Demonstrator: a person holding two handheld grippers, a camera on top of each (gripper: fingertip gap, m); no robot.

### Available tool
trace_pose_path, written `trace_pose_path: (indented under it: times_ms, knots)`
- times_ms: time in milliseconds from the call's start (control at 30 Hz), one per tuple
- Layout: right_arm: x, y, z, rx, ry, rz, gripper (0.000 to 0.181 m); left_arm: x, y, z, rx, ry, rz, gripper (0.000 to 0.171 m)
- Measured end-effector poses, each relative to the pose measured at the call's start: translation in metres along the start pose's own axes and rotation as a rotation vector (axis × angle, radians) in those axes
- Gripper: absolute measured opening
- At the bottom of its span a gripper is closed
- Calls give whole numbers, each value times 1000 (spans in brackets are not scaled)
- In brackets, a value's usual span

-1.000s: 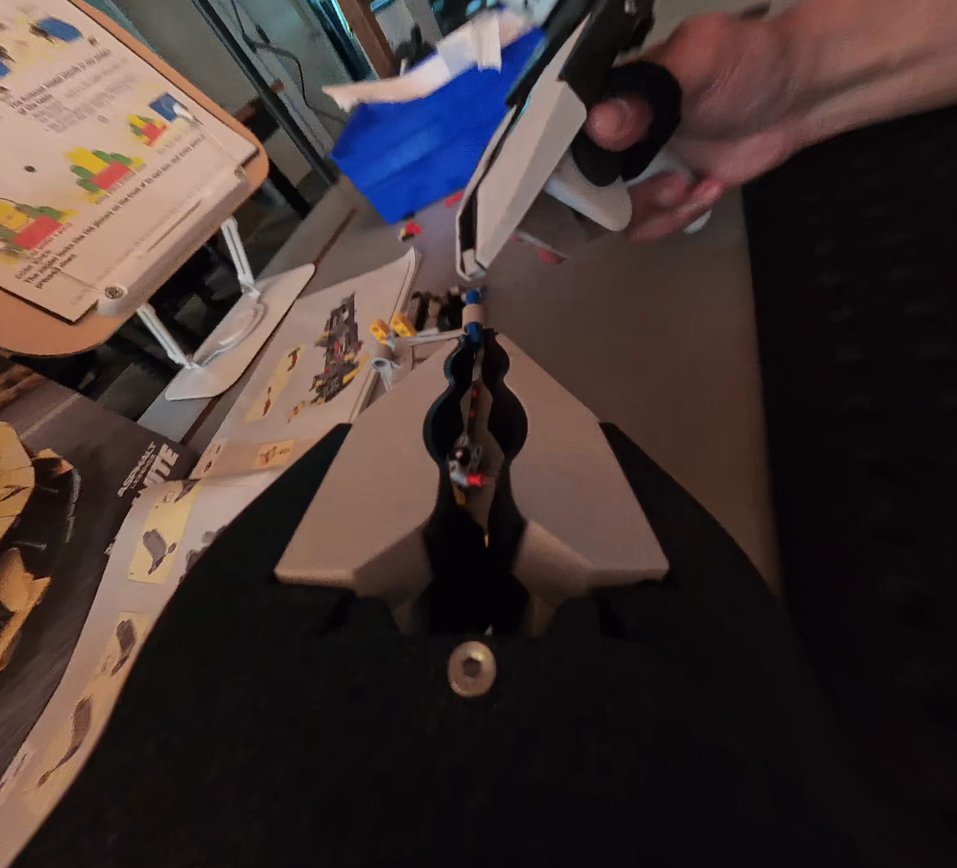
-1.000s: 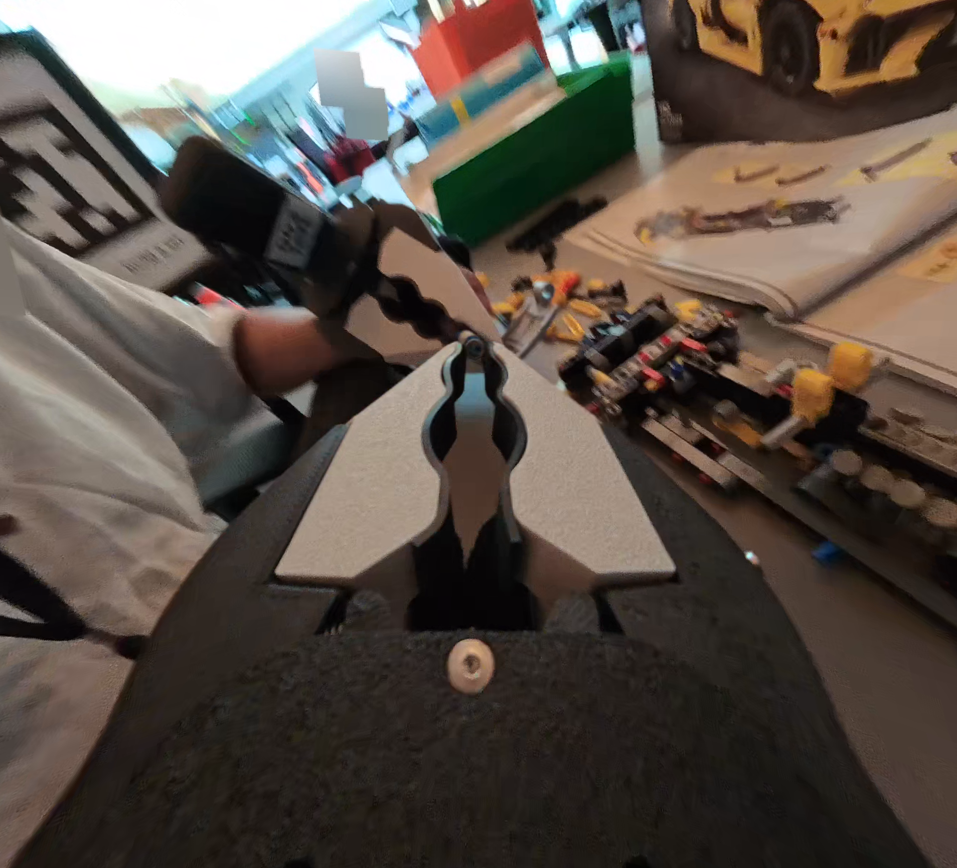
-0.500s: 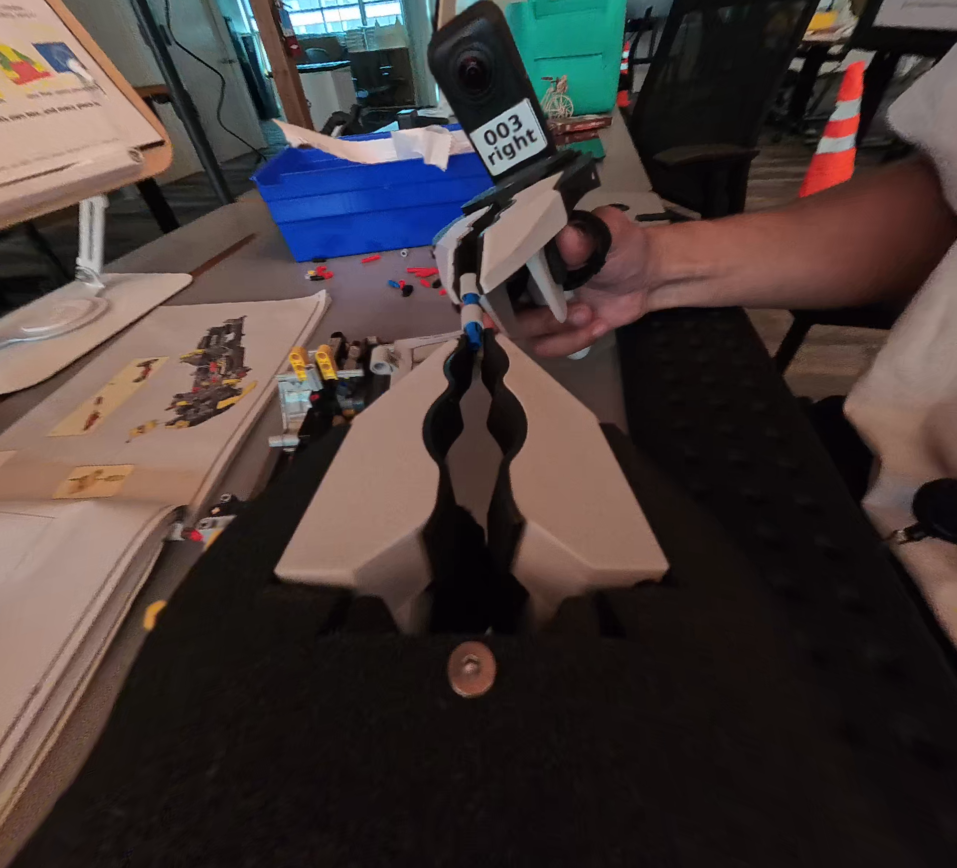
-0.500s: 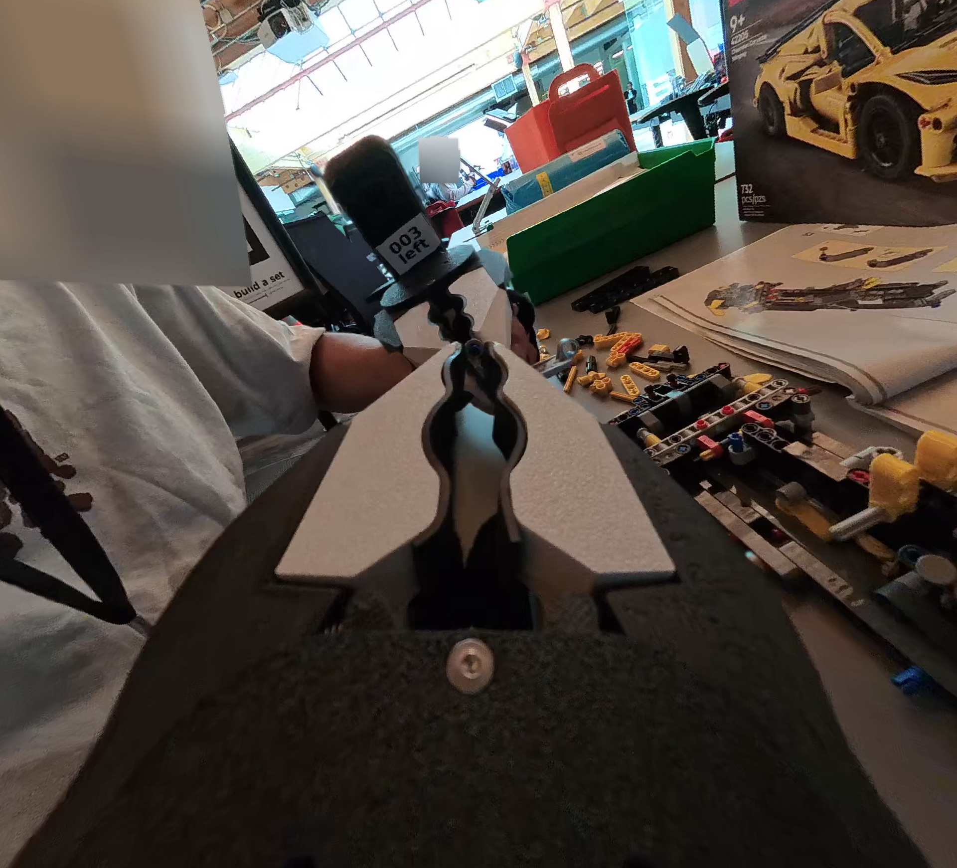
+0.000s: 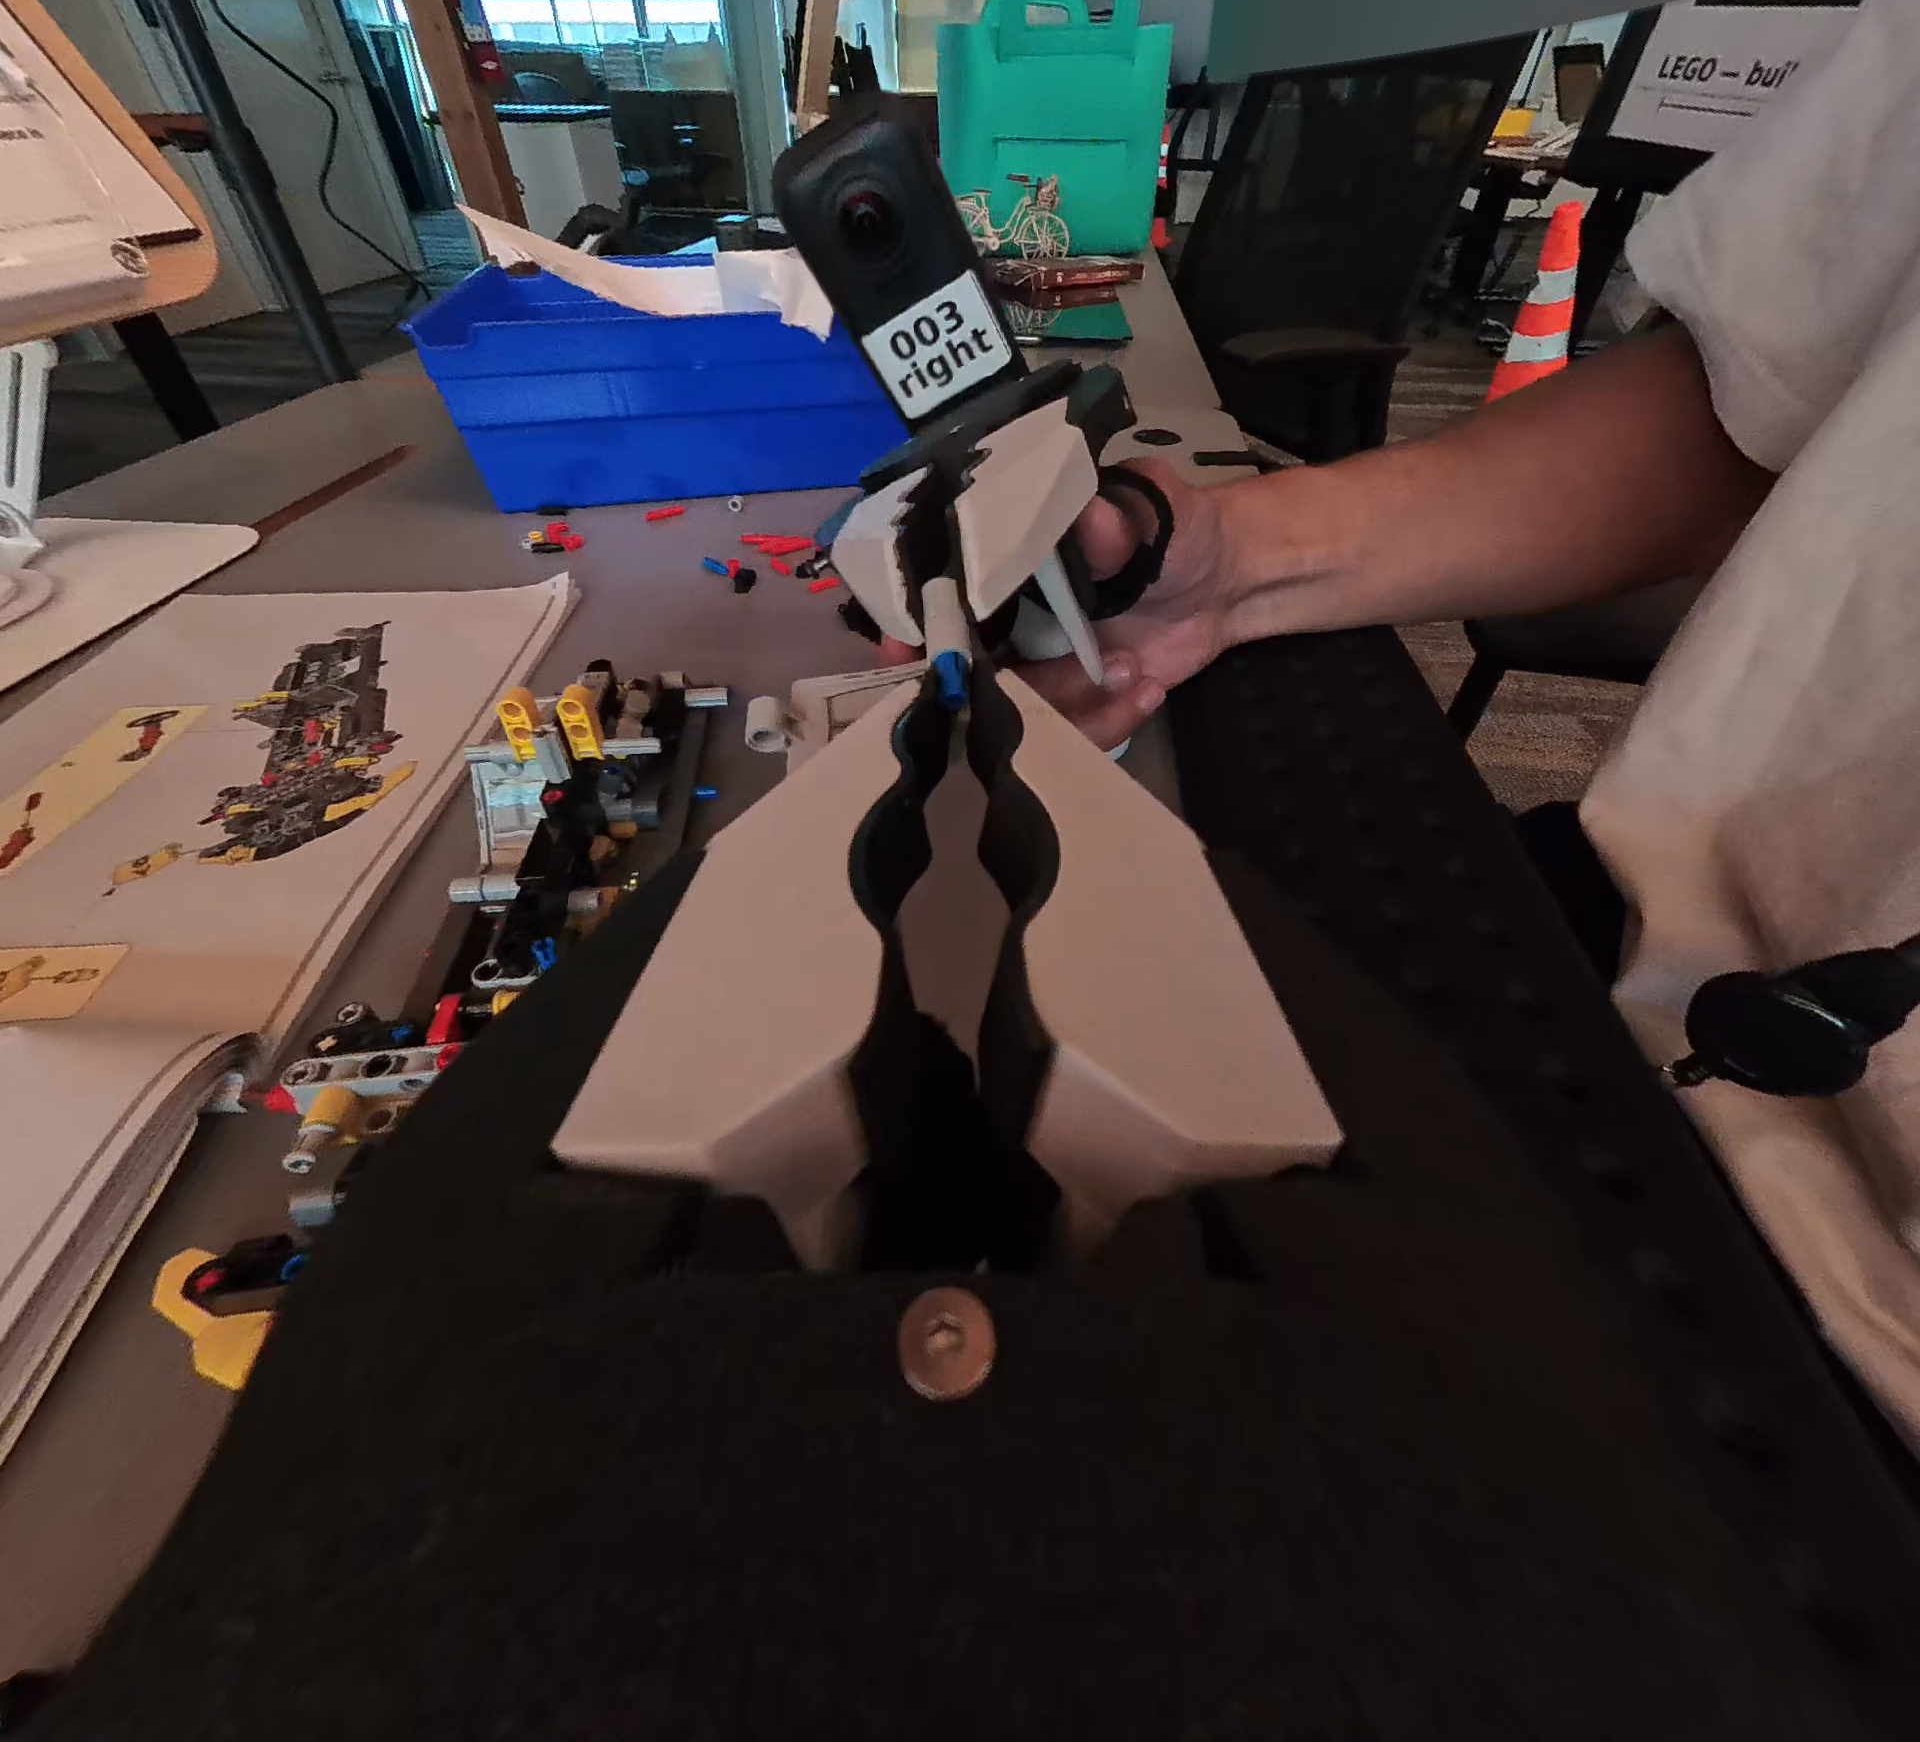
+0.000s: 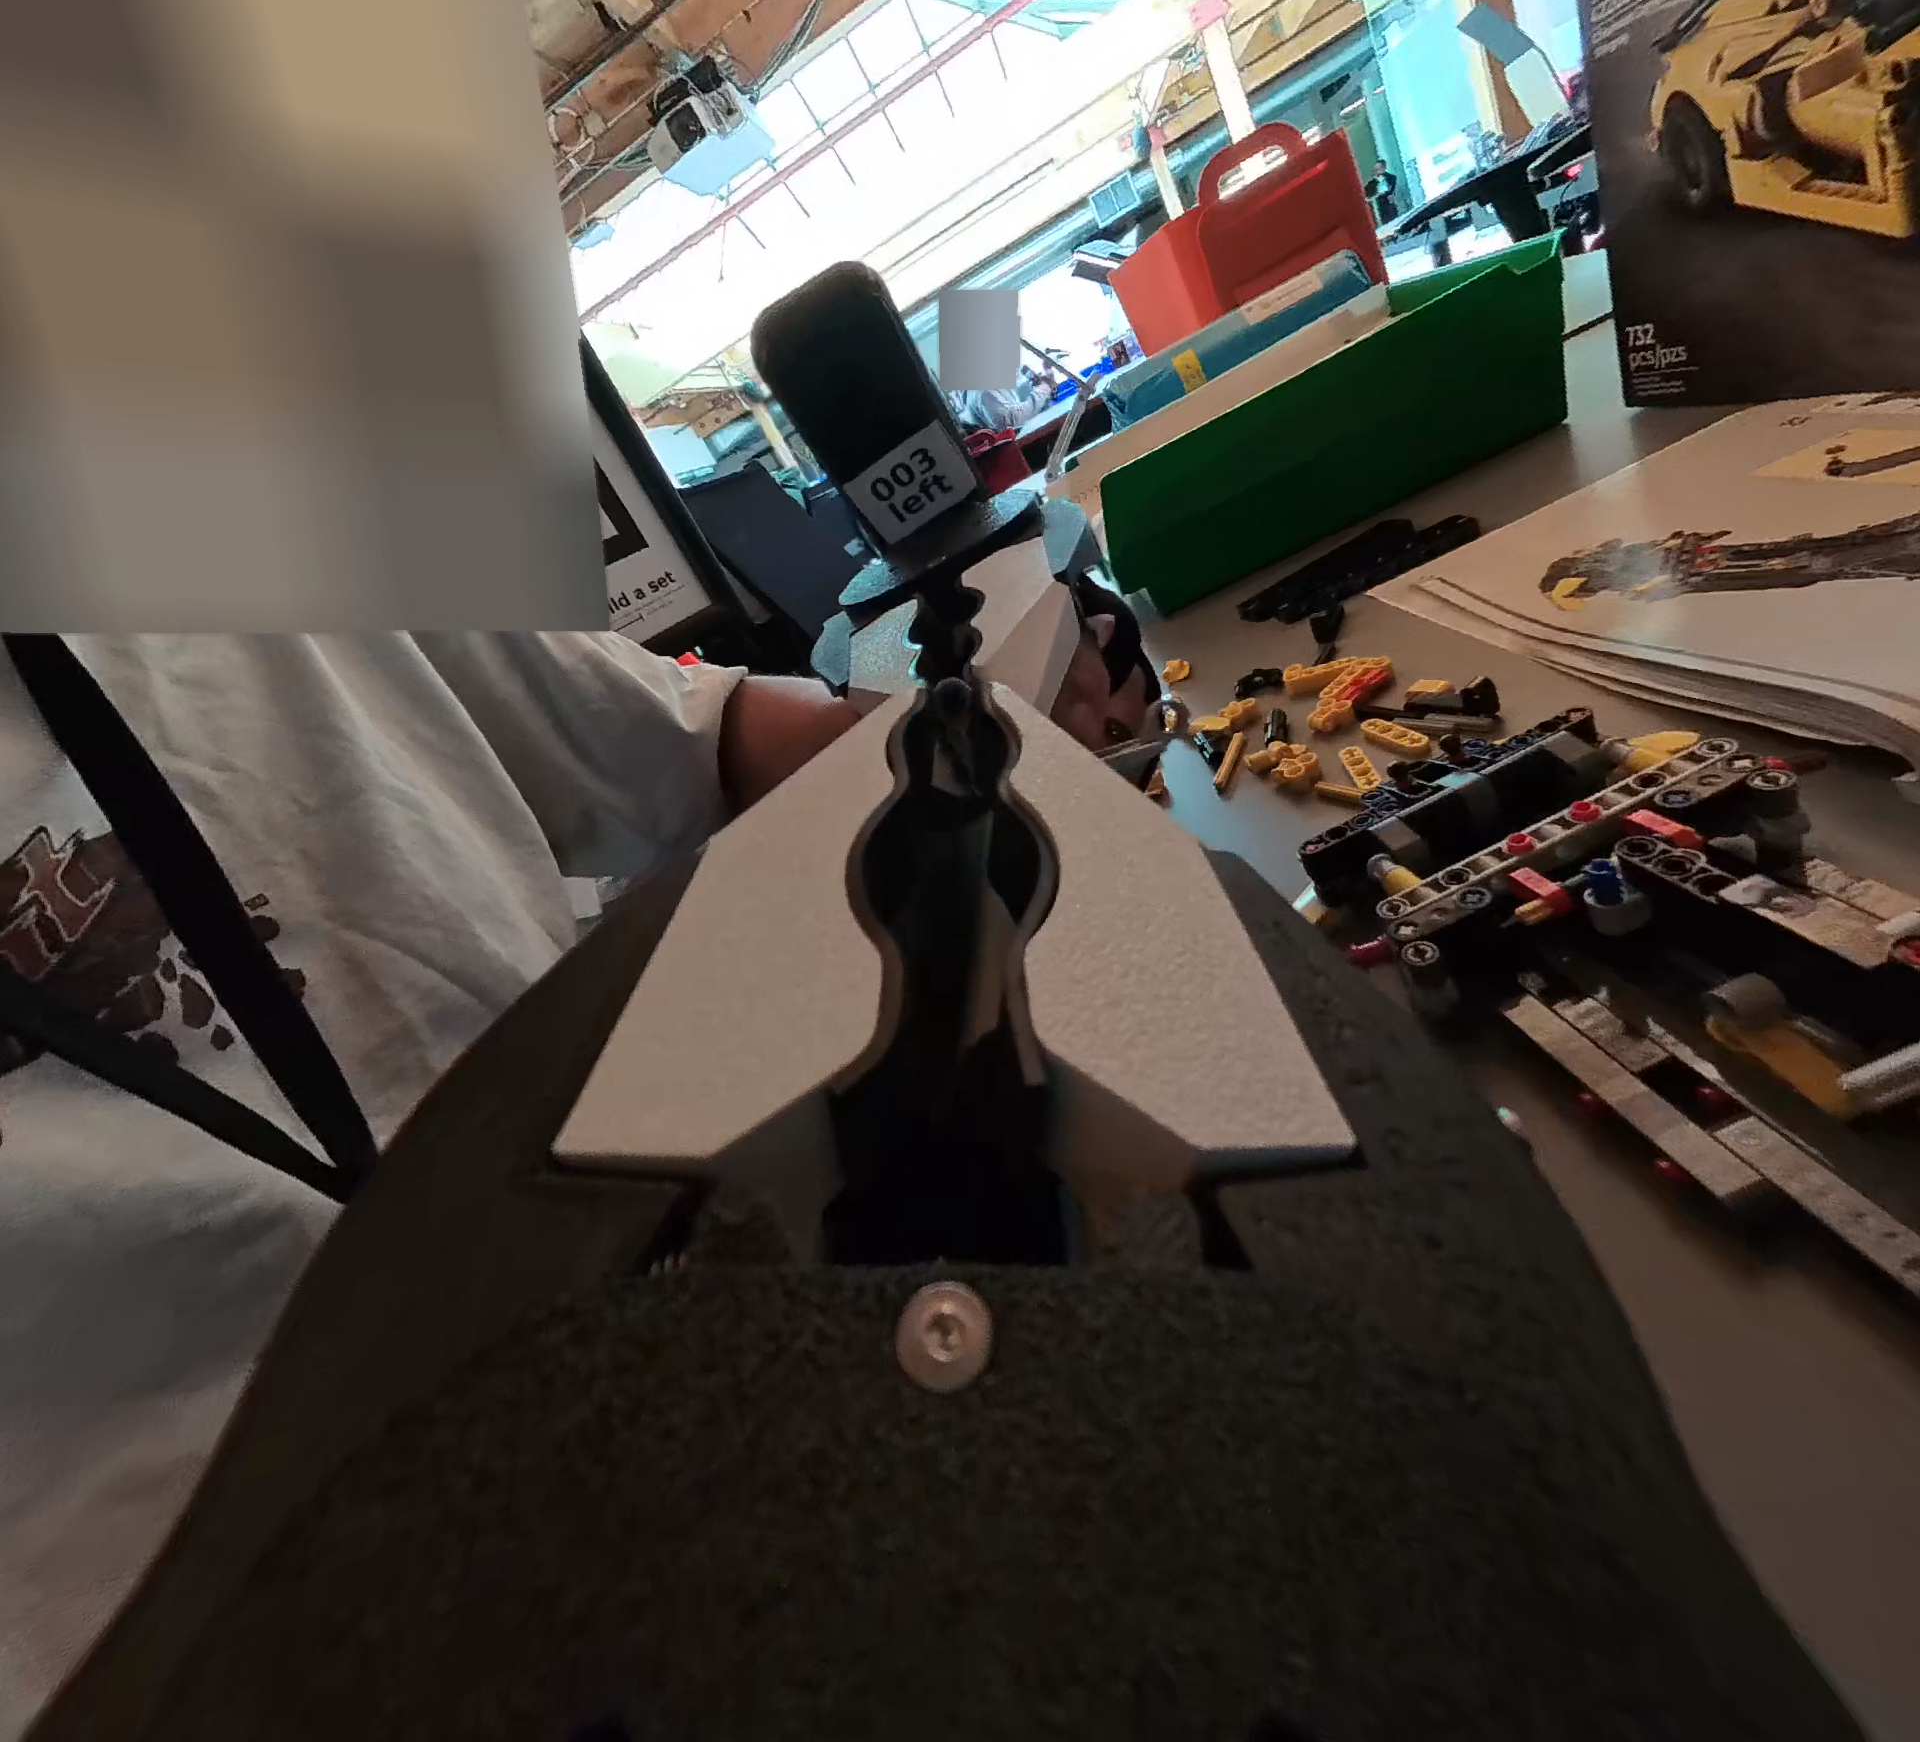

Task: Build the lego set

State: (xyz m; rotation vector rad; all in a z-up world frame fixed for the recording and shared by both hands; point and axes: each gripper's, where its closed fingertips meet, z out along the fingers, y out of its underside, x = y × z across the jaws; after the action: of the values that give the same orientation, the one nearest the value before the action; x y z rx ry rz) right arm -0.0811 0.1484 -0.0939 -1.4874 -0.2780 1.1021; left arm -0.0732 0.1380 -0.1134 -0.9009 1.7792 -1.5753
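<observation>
A small blue pin (image 5: 950, 666) is pinched by the left claw (image 5: 948, 690), its long axis running into the smooth cream tube (image 5: 943, 612) gripped by the right claw (image 5: 928, 596), tip to tip above the bench (image 5: 364, 487).

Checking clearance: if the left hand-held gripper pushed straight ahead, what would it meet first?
Probably the right hand-held gripper, tip to tip with it; the small blue pin with its beige sleeve bridges them.
</observation>
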Motion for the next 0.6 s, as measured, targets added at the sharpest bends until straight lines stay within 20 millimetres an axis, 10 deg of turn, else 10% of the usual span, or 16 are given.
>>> trace_pose_path:
  times_ms: [600]
  knots:
    - [66,5,-6,-183,686,-311,30,-71,35,-6,-488,-708,769,0]
